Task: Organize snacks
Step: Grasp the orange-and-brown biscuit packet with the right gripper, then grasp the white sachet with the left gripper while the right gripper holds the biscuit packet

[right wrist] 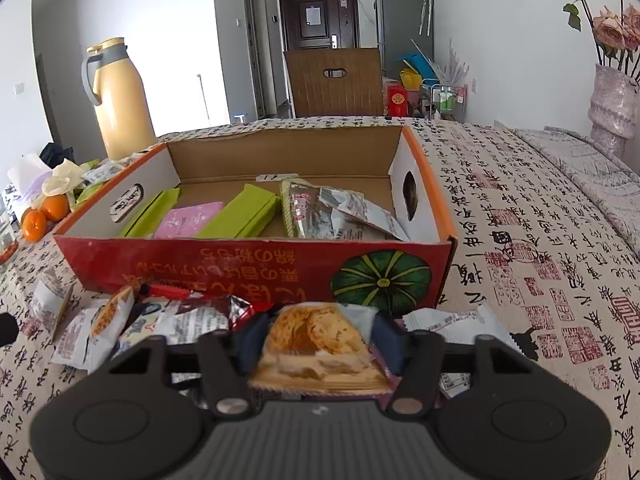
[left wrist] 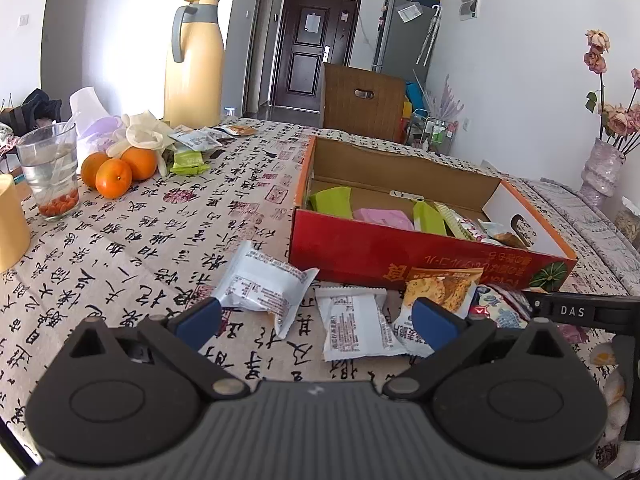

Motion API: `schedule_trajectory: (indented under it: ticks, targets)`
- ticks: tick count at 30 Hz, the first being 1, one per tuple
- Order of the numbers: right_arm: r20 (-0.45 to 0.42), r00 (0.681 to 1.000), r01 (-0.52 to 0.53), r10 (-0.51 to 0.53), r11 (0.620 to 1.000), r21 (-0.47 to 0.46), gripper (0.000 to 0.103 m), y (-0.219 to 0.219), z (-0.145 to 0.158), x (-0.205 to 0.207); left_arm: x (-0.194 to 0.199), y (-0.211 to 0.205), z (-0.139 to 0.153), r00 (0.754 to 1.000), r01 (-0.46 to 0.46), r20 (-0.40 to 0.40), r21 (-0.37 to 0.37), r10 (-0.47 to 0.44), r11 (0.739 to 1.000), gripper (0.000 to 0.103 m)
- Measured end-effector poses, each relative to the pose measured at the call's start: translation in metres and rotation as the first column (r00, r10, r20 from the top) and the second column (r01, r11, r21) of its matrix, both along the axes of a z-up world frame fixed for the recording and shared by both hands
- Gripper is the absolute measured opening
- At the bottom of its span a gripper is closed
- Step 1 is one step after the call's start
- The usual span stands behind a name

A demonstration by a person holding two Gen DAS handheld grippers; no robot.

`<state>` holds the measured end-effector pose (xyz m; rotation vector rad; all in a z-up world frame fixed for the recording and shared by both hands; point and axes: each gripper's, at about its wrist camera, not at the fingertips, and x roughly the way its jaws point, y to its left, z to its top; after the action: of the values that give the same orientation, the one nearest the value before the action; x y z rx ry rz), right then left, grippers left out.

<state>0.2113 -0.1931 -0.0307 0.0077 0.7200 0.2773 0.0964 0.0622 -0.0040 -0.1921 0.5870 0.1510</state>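
Left wrist view: red cardboard box [left wrist: 400,252] on worktop [left wrist: 132,236] w/ calligraphy cloth holds green, pink & mixed snack packs. Left tool [left wrist: 316,320] open, empty, above white packets [left wrist: 352,326] in front of box. Oranges [left wrist: 116,174], glass [left wrist: 52,172], yellow thermos [left wrist: 194,64] at far left; door, fridge behind.

Right wrist view: same box [right wrist: 256,264], green bars, pink pack, silvery pkts inside. Right tool [right wrist: 320,340] gripping orange cracker packet [right wrist: 320,344], just short of box front. Packet's lower edge blurred.
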Motion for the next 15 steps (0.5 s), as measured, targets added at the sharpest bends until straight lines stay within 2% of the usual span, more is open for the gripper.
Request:
schedule_trajectory:
  ticks: [4,6,15]
  targets:
    - [0.017,1.000,-0.021,0.021,0.999,-0.031,0.046,0.003,0.002,-0.004,-0.001,0.003,-0.001,1.000,-0.007,0.000,-0.003,0.007,1.000,0.103]
    - [0.036,0.999,-0.025,0.026,0.999,-0.023,0.040,0.001,0.004,-0.007,-0.002,0.004,-0.001,1.000,-0.012,0.001,-0.004,0.012,1.000,0.103]
    - [0.162,0.987,0.011,-0.020,0.998,0.054,0.040,-0.017,0.020,-0.040,-0.004,0.012,-0.003,0.999,-0.035,-0.002,0.001,0.035,0.999,0.103]
